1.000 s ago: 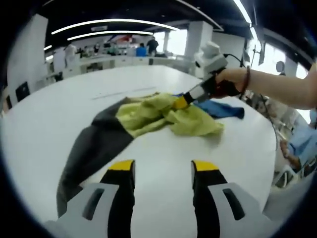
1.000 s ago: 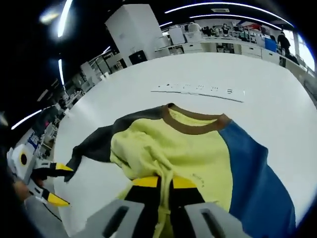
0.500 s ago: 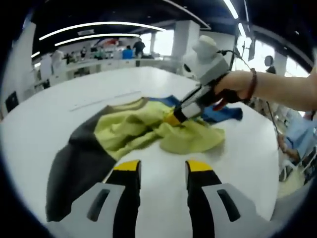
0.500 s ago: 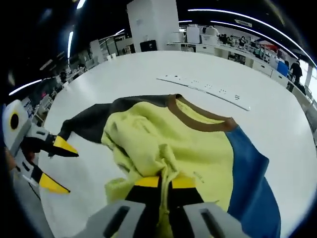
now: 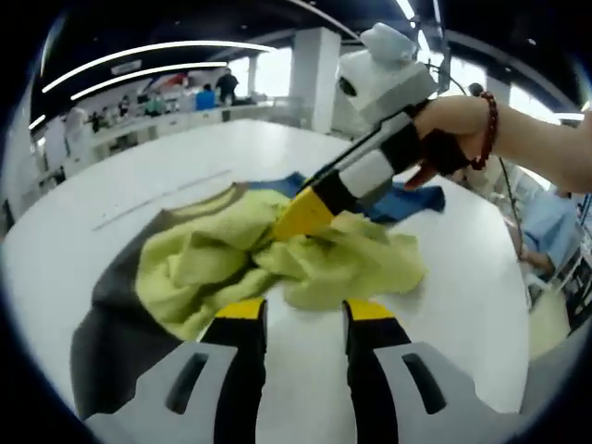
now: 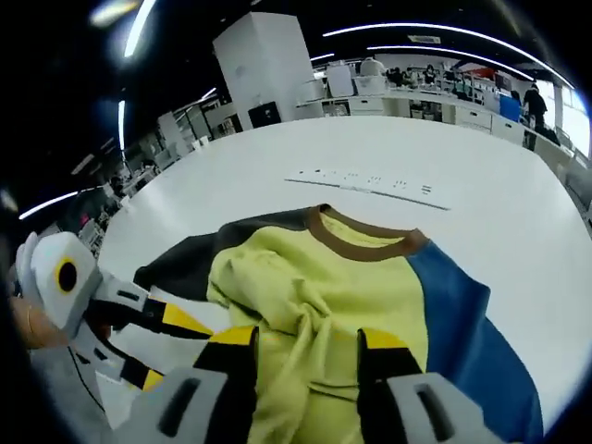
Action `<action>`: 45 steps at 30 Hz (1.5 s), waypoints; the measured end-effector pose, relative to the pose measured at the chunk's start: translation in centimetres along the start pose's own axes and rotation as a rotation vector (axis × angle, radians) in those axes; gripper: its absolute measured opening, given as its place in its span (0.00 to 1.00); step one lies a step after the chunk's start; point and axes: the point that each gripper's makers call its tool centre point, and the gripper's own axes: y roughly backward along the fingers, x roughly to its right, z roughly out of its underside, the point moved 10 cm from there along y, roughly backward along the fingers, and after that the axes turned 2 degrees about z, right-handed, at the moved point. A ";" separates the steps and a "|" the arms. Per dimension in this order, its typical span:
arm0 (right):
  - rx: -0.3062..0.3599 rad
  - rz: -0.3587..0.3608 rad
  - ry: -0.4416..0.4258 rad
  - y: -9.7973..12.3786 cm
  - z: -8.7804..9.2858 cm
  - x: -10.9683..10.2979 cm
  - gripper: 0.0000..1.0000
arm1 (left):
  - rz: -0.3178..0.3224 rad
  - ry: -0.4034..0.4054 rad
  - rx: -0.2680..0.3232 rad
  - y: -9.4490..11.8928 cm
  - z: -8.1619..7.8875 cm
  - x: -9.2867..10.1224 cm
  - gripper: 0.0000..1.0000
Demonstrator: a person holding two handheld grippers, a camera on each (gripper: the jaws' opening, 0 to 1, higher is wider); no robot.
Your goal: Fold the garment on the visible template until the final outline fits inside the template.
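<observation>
A T-shirt lies crumpled on the white table (image 5: 462, 277). Its body is yellow-green (image 5: 277, 254) (image 6: 314, 296), with a brown collar (image 6: 365, 243), a dark grey side (image 5: 111, 324) (image 6: 185, 264) and a blue side (image 5: 398, 199) (image 6: 472, 324). My left gripper (image 5: 303, 311) stands open just short of the bunched yellow fabric, nothing between its jaws. My right gripper (image 6: 310, 339) is open, its jaws spread over loose yellow cloth. In the left gripper view the right gripper (image 5: 305, 213) comes in from the right, its tip on the yellow heap. The left gripper (image 6: 157, 328) shows at the lower left of the right gripper view.
A thin white strip with small marks (image 6: 370, 178) lies on the table beyond the collar, seen as a faint line (image 5: 157, 194) in the left gripper view. A person's hand (image 5: 453, 129) holds the right gripper. Desks and people stand far behind.
My right gripper has gone from shut on a fold of yellow fabric to open, letting it drop. The left gripper has come closer to the garment.
</observation>
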 end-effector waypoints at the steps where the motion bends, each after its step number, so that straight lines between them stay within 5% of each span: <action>1: 0.003 0.005 -0.004 0.3 0.0 0.2 0.44 | 0.001 -0.007 -0.002 -0.1 0.0 0.0 0.29; 14: -0.064 0.091 0.022 5.8 3.9 1.0 0.43 | 0.069 -0.072 -0.028 -1.6 -0.5 0.1 0.26; 19: -0.123 0.103 -0.003 6.9 6.4 1.0 0.38 | 0.084 -0.083 -0.046 -2.1 -0.5 -0.3 0.15; 29: -0.216 0.202 -0.003 6.6 9.2 1.9 0.24 | 0.096 -0.072 -0.066 -2.7 -0.2 -0.5 0.09; 37: -0.212 0.269 0.038 6.6 9.6 0.9 0.17 | 0.065 -0.046 -0.091 -2.7 -0.2 -0.4 0.04; 45: -0.203 0.285 0.052 6.1 9.7 -0.3 0.00 | 0.048 0.031 -0.114 -1.8 0.1 -0.3 0.01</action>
